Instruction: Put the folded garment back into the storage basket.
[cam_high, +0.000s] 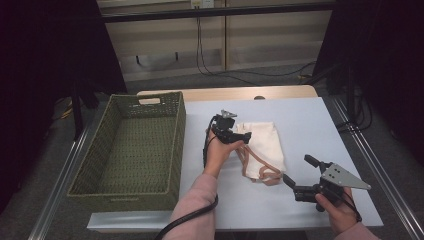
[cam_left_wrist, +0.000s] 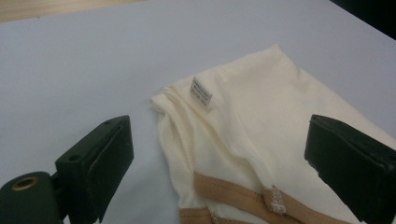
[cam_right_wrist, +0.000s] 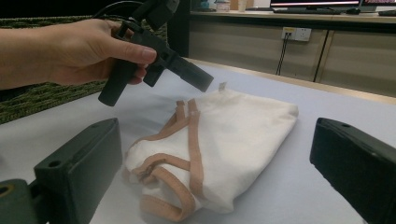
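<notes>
From above, the folded cream garment (cam_high: 262, 145) lies on the bench (cam_high: 305, 115), its long axis running away from the person, tan straps at the near end. The left claw (cam_high: 239, 134) hovers at the garment's far left corner, jaws apart, the left hand (cam_high: 220, 147) angled in from the basket side; a green woven basket (cam_high: 135, 145) sits just left of that hand. The right claw (cam_high: 296, 174) waits off the strap end, a little to its right, jaws apart, so the left is the nearer one.

In the left gripper view, the garment's corner with its small label (cam_left_wrist: 201, 91) lies straight ahead between the wide-open jaws, slightly toward the right jaw.

In the right gripper view, the strap end (cam_right_wrist: 173, 186) lies nearest, between the spread jaws, the garment stretching away ahead.
</notes>
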